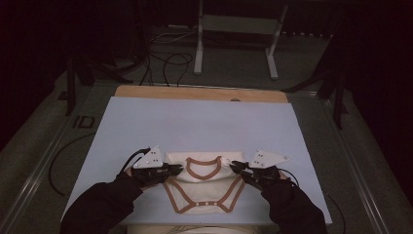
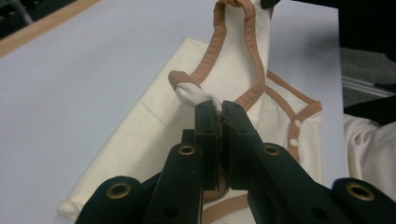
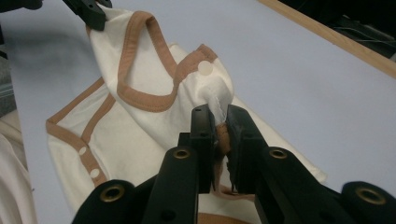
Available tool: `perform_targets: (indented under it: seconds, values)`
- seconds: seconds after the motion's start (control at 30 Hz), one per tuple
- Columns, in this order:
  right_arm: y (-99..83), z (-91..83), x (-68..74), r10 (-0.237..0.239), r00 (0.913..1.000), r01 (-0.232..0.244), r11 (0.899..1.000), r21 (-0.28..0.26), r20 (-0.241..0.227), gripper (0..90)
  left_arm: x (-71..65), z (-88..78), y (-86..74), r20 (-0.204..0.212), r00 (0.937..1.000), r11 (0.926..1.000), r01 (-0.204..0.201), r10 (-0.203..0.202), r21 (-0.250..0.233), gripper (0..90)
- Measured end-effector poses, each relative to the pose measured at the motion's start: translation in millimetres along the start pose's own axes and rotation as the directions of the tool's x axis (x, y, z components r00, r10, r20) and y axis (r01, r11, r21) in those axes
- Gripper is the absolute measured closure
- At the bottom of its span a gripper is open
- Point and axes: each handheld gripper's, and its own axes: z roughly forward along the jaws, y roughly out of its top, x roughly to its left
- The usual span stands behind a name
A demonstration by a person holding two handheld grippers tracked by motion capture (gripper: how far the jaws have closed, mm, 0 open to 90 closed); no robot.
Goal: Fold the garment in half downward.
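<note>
pinching the cream bodysuit (image 1: 204, 181) by its shoulders, both jaws clenched on cloth

From my station the high view comes in dim and underexposed: the room beyond the pale blue table sheet (image 1: 146, 126) sinks into near black, and my dark sleeves (image 1: 97, 207) lose all detail against it. Both gripper views are far brighter under soft, even light, with only a faint shadow beside the cream baby bodysuit with tan-brown trim (image 2: 224, 70) and no glare. There the black two-jaw fingers (image 3: 201, 126) look sharp near the tips, while the table's far wooden edge (image 3: 327, 35) goes soft.
</note>
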Motion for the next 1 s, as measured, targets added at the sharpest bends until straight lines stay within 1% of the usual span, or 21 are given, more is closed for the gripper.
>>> perform_targets:
  seconds: [0.03,0.07,0.13,0.3,0.33,0.37,0.47,0.6,0.63,0.67,0.73,0.8,0.87,0.9,0.93,1.0]
  values:
    - [-1.1,0.3,0.4,0.005,1.0,-0.005,1.0,0.002,-0.003,82.3,0.2,0.8,-1.4,-0.001,1.0,1.0,0.002,-0.002,0.004,86.6]
    - [-2.5,0.7,0.6,0.008,1.0,-0.008,1.0,0.006,-0.003,82.3,1.2,1.4,-2.9,0.005,0.9999,0.9999,0.012,-0.012,0.006,86.6]
    - [-5.5,2.2,1.2,0.016,0.9998,-0.016,1.0,0.011,-0.011,82.3,1.9,2.4,-5.7,0.006,0.9998,0.9998,0.017,-0.017,0.013,86.6]
    - [-10.3,4.0,2.8,0.019,0.9996,-0.018,1.0,0.023,-0.02,82.2,1.2,3.5,-8.5,0.012,0.9998,0.9997,0.017,-0.018,0.018,86.5]
    - [-14.9,5.8,4.4,0.042,0.9985,-0.041,0.999,0.029,-0.035,82.2,0.4,5.6,-12.0,0.019,0.9997,0.9996,0.016,-0.017,0.025,86.5]
    - [-16.8,6.5,5.2,0.034,0.9988,-0.033,0.999,0.035,-0.035,82.2,0.5,6.5,-13.7,0.019,0.9996,0.9994,0.021,-0.021,0.027,86.5]
    - [-22.8,9.4,5.3,0.056,0.9977,-0.054,0.998,0.045,-0.038,82.2,1.4,9.6,-19.6,0.024,0.9988,0.9985,0.041,-0.042,0.036,86.5]
    - [-28.4,12.2,6.8,0.065,0.9968,-0.062,0.996,0.066,-0.047,82.0,-1.4,13.3,-27.0,0.045,0.9977,0.9978,0.049,-0.051,0.046,86.4]
    - [-28.4,12.2,6.8,0.065,0.9968,-0.062,0.996,0.066,-0.047,82.0,-1.4,13.3,-27.0,0.045,0.9977,0.9978,0.049,-0.051,0.046,86.4]
    - [-30.9,12.1,9.2,0.057,0.9967,-0.054,0.997,0.063,-0.057,81.9,-2.5,14.2,-28.9,0.051,0.9971,0.9975,0.054,-0.056,0.046,86.4]
    - [-33.8,12.4,11.9,0.059,0.9964,-0.054,0.996,0.071,-0.061,81.9,-5.5,16.7,-34.4,0.071,0.9957,0.997,0.056,-0.06,0.054,86.4]
    - [-38.1,14.1,13.6,0.064,0.9955,-0.059,0.995,0.081,-0.07,81.8,-7.5,18.9,-38.0,0.078,0.9946,0.9959,0.063,-0.068,0.065,86.3]
    - [-42.1,16.5,15.1,0.074,0.9948,-0.067,0.993,0.098,-0.071,81.8,-8.5,22.1,-41.6,0.076,0.994,0.9936,0.072,-0.079,0.087,86.2]
    - [-43.5,18.0,15.7,0.077,0.9943,-0.068,0.992,0.107,-0.074,81.8,-8.5,22.1,-41.6,0.076,0.994,0.9936,0.072,-0.079,0.087,86.2]
    - [-44.7,19.2,16.2,0.07,0.9947,-0.062,0.992,0.113,-0.074,81.8,-7.8,24.7,-44.7,0.085,0.9924,0.992,0.08,-0.088,0.098,86.2]
    - [-46.6,21.8,17.9,0.065,0.9956,-0.055,0.99,0.133,-0.068,81.6,-7.2,27.0,-47.4,0.091,0.9907,0.9899,0.092,-0.102,0.108,85.9]
